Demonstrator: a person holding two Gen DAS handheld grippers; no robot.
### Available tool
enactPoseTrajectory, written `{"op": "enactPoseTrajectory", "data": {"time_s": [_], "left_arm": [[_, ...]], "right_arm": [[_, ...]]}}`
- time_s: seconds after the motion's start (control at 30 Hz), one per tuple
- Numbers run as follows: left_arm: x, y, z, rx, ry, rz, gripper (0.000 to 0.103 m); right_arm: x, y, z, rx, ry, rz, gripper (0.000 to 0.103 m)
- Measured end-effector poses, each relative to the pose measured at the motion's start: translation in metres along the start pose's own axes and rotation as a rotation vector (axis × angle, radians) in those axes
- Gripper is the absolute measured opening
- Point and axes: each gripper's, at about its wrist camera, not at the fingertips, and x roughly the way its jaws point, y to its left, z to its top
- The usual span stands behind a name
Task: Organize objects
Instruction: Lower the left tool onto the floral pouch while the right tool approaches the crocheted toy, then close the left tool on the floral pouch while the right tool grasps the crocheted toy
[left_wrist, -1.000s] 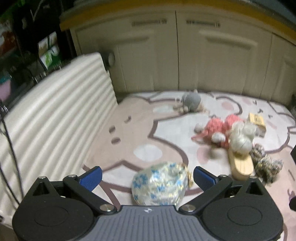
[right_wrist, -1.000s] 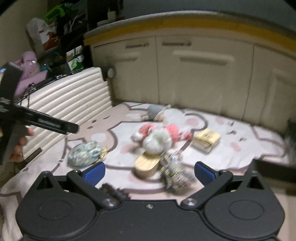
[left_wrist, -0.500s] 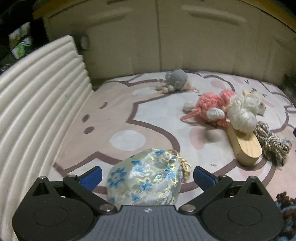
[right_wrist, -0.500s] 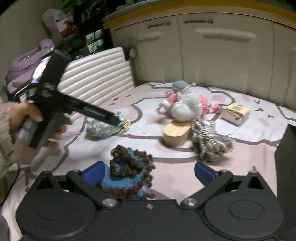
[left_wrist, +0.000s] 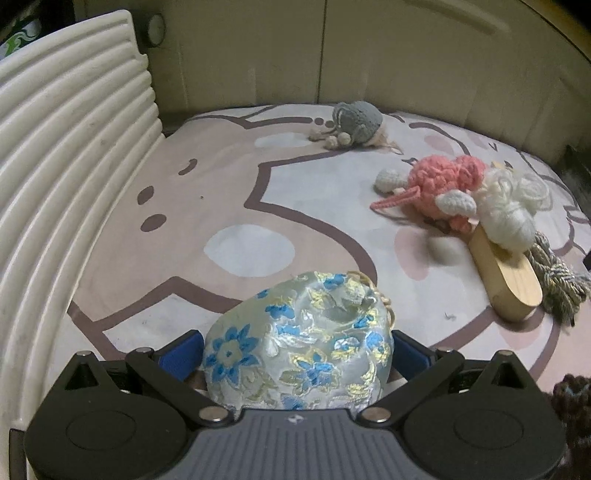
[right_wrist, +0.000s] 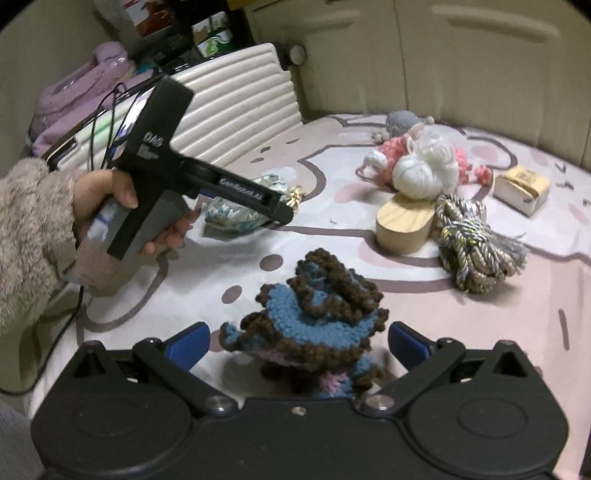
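Here the brocade pouch (left_wrist: 295, 343) lies on the patterned sheet (left_wrist: 221, 192), long axis running away from the left gripper (left_wrist: 297, 345), its gold-corded neck pointing far-right. It fills the gap between the spread blue fingers (left_wrist: 183, 349), both touching its sides; whether they squeeze it, I cannot tell. The right gripper (right_wrist: 297, 341) stands apart around the blue-brown crochet piece (right_wrist: 314, 317), no contact seen. Ribbed white board (left_wrist: 62, 177) left, cream cabinets (left_wrist: 332, 48) behind.

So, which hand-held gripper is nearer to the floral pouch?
Left. The left hand-held gripper has the floral pouch between its fingers; the right hand-held gripper is farther away, around the crocheted piece.
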Motion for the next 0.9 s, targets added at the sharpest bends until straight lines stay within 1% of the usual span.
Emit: {"op": "enactPoseTrajectory", "data": {"time_s": [0.07, 0.1, 0.13, 0.17, 0.23, 0.27, 0.37, 0.47, 0.57, 0.6, 0.67, 0.73, 0.8, 0.87, 0.9], "left_arm": [[-0.002, 0.002, 0.0, 0.013, 0.017, -0.018, 0.103], [-0.003, 0.002, -0.001, 0.016, 0.022, -0.025, 0.103], [-0.004, 0.003, -0.002, 0.019, 0.025, -0.032, 0.103], [-0.006, 0.003, -0.003, 0.023, 0.026, -0.04, 0.103], [-0.01, 0.003, -0.006, 0.026, 0.026, -0.064, 0.103], [-0.012, 0.003, -0.007, 0.023, 0.026, -0.085, 0.103], [-0.018, 0.005, -0.01, -0.015, 0.03, -0.154, 0.103], [-0.023, 0.007, -0.011, -0.069, 0.043, -0.203, 0.102], [-0.028, 0.004, -0.012, -0.103, 0.066, -0.25, 0.101], [-0.029, 0.001, -0.013, -0.103, 0.075, -0.266, 0.099], [-0.033, -0.009, -0.014, -0.069, 0.1, -0.285, 0.098], [-0.038, -0.02, -0.014, -0.008, 0.102, -0.254, 0.098], [-0.039, -0.03, -0.012, 0.045, 0.098, -0.166, 0.098], [-0.038, -0.038, -0.009, 0.091, 0.077, -0.069, 0.099], [-0.037, -0.038, -0.007, 0.104, 0.066, -0.038, 0.099]], "right_arm": [[-0.001, -0.002, 0.0, 0.018, -0.01, -0.023, 0.089], [-0.002, -0.004, 0.0, 0.027, -0.014, -0.017, 0.087], [-0.003, -0.005, 0.0, 0.036, -0.014, -0.013, 0.079], [-0.003, -0.006, 0.0, 0.04, -0.008, -0.006, 0.075], [-0.002, -0.008, 0.0, 0.053, 0.008, 0.007, 0.07], [-0.001, -0.009, 0.001, 0.063, 0.014, 0.016, 0.065], [-0.002, -0.013, 0.001, 0.092, 0.02, 0.034, 0.056], [-0.005, -0.018, 0.002, 0.117, 0.017, 0.046, 0.052], [-0.004, -0.021, 0.0, 0.138, 0.02, 0.053, 0.051], [-0.004, -0.021, -0.001, 0.138, 0.021, 0.054, 0.051], [-0.004, -0.021, -0.001, 0.135, 0.021, 0.054, 0.051], [-0.004, -0.022, -0.001, 0.138, 0.022, 0.056, 0.051], [-0.004, -0.022, -0.001, 0.14, 0.022, 0.057, 0.051], [-0.004, -0.022, -0.001, 0.143, 0.023, 0.057, 0.051], [-0.004, -0.023, -0.002, 0.143, 0.023, 0.058, 0.051]]}}
